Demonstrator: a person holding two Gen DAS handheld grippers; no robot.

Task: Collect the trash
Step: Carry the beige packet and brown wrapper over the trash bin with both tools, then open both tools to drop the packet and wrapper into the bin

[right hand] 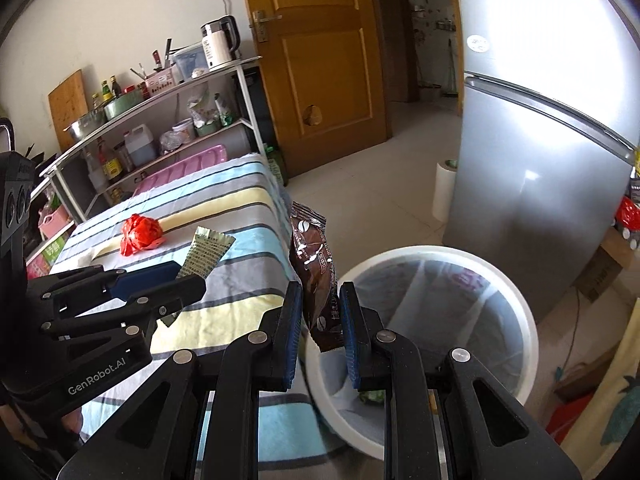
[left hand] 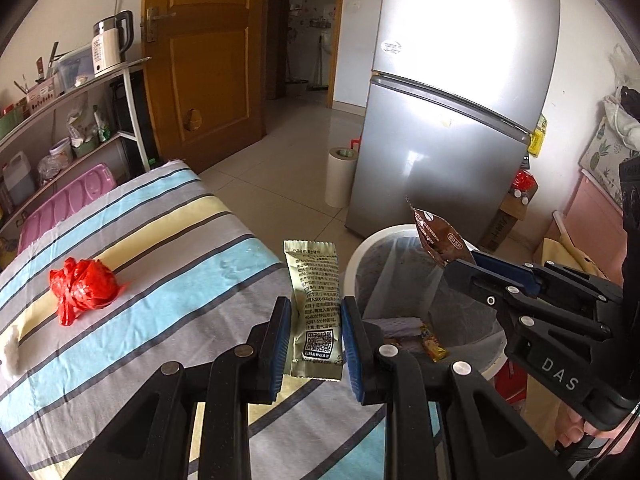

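Two held sachets (left hand: 316, 304) (right hand: 318, 284), one bin (right hand: 528, 320)

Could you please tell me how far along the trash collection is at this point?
Partly done: some wrappers already lie inside the white bin. In hand: the left gripper grips a pale green sachet, still over the striped bed edge, and the right gripper grips a brown coffee sachet by the bin's rim. Left: the crumpled red plastic bag and a white scrap on the bed.

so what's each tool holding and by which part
Left tool grips the green sachet near its lower end; right tool grips the brown sachet near its lower end.
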